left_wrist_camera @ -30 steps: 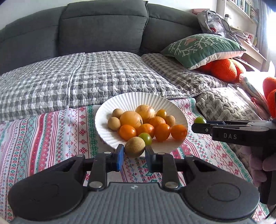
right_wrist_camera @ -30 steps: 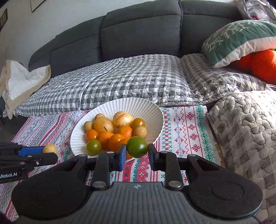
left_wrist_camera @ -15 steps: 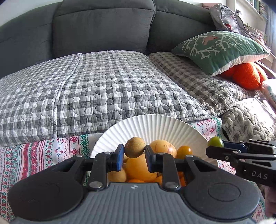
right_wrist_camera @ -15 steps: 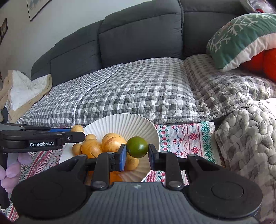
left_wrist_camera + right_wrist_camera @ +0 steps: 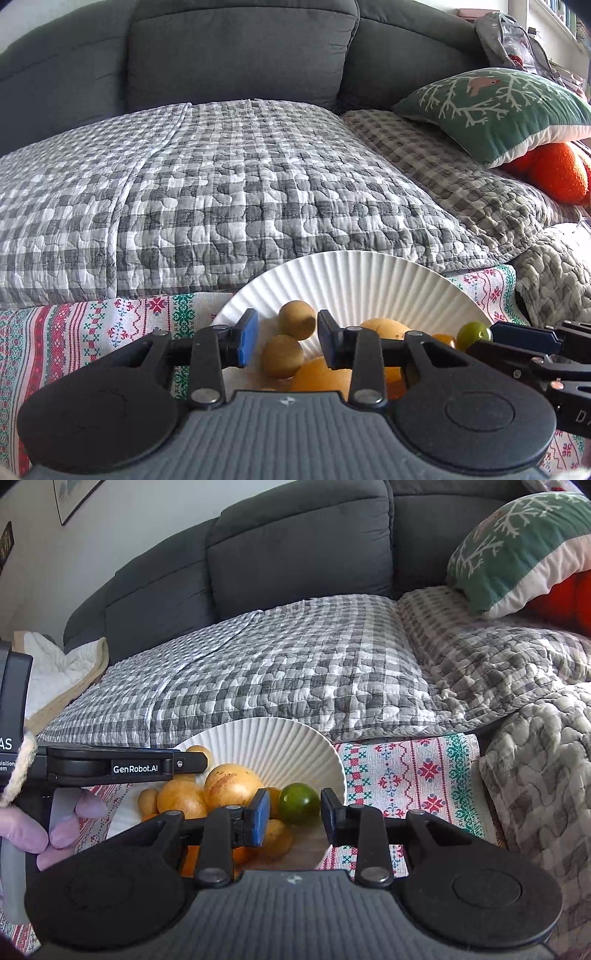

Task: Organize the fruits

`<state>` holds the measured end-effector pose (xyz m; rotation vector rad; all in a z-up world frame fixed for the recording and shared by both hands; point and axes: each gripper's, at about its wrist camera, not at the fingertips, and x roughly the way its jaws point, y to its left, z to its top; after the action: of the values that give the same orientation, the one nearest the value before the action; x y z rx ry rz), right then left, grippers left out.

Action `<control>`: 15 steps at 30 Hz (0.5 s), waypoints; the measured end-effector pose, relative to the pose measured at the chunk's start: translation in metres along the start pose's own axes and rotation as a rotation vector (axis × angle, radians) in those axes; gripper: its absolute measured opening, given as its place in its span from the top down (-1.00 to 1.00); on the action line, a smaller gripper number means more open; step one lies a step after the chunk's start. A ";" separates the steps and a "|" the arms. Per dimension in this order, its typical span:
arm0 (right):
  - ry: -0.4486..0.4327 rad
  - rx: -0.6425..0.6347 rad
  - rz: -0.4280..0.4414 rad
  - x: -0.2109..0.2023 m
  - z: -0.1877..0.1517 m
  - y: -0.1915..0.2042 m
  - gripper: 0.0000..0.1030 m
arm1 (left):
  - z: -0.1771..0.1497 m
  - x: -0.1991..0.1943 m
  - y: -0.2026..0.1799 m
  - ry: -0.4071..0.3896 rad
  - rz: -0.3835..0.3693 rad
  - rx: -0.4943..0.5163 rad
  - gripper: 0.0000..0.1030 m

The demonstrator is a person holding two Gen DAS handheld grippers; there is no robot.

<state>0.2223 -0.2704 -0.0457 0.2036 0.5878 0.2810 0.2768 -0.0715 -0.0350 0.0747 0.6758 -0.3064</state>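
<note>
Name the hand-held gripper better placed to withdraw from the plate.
Left, likely. Both have just been opening; the left hand-held gripper shows wide gaps beside the brown fruit on the plate, while the green fruit nearly fills the right hand-held gripper.

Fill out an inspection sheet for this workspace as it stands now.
Surface: patterned red-green cloth, bare at left.
Job's things: white ribbed plate holding orange, yellow and brown fruits; brown fruit and green fruit over it.
Clutter: nothing seen on the cloth.
Grippers: left gripper and right gripper jaws have just been opening; each fruit sits between pads with gaps showing.
Cables: a beige cord by the left gripper's handle.
Surroundings: grey sofa, checked quilt, green cushion, orange plush.
</note>
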 end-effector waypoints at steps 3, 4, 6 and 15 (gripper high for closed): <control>-0.016 0.020 0.002 -0.007 0.002 0.001 -0.14 | -0.007 -0.010 0.003 -0.025 0.031 -0.017 -0.31; -0.019 0.028 0.000 -0.009 0.002 0.002 -0.22 | -0.009 -0.014 0.003 -0.030 0.039 -0.020 -0.38; -0.016 0.032 -0.004 -0.015 0.004 0.005 -0.33 | -0.015 -0.027 0.004 -0.044 0.056 -0.019 -0.63; -0.025 0.058 -0.096 -0.060 0.000 0.028 -0.87 | -0.047 -0.096 0.007 -0.033 0.107 -0.031 -0.91</control>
<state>0.1687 -0.2633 -0.0068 0.2342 0.5799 0.1688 0.1797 -0.0327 -0.0120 0.0759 0.6409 -0.1938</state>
